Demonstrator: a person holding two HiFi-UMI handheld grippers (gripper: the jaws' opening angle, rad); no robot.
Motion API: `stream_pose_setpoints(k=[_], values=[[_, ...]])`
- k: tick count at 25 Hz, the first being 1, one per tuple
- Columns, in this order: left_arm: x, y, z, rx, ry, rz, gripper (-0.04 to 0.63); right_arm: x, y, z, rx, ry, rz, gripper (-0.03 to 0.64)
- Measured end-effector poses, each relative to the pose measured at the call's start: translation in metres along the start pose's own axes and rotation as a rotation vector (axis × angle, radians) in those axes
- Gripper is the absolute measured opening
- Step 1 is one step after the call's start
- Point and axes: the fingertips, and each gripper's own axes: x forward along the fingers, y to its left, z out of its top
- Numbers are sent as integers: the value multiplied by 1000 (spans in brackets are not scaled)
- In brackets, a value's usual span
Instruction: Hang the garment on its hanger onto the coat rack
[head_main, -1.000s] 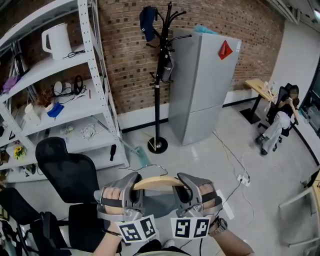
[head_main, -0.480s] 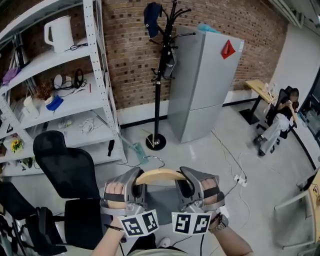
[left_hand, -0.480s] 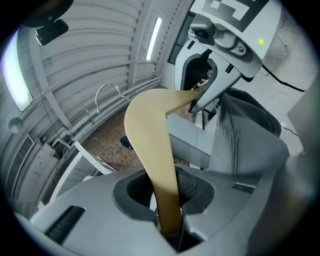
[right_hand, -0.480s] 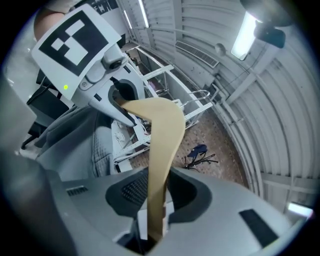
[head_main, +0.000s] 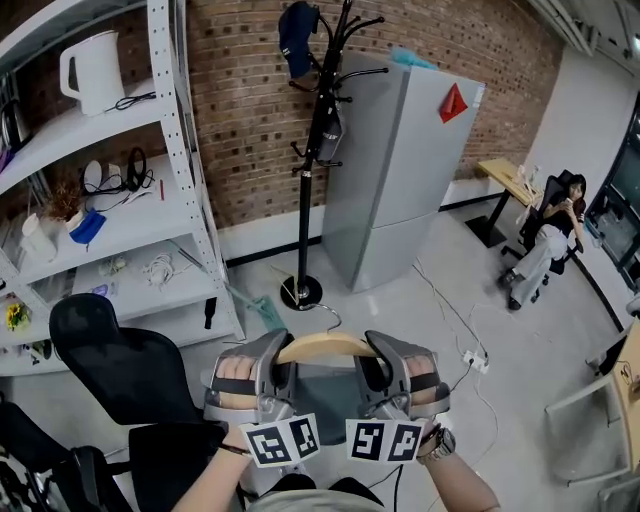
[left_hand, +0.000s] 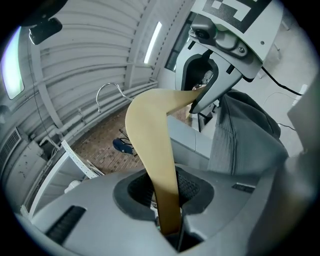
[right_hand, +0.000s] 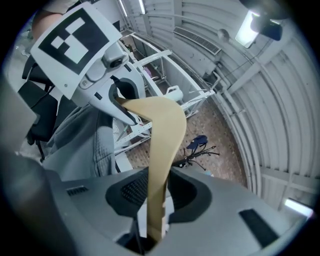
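Since a second earlier, your view had swung: the shelving unit (head_main: 180, 150) slid toward the left edge, the coat rack (head_main: 305, 170) drifted slightly left, and the hanger rode a touch higher in frame. You carried the wooden hanger (head_main: 325, 347) level in front of you, well short of the rack. The left gripper (head_main: 272, 372) pinched its left arm and the right gripper (head_main: 372, 372) its right arm, each pair of jaws closed onto the wood. The grey garment (head_main: 328, 398) hung below, between the grippers. The hanger looked stiff and light, the cloth soft and likely to swing. Gripping both arms seemed sound, since it left the wire hook (head_main: 332, 318) free for a peg.
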Motion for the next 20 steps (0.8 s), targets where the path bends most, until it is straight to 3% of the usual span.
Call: stream_pose_setpoints(k=[11, 20], values=[[50, 11, -19, 50, -1, -18, 66, 54, 1, -4, 29, 12, 25, 103], [106, 16, -45, 40, 74, -15, 66, 123, -4, -10, 12, -42, 66, 103]])
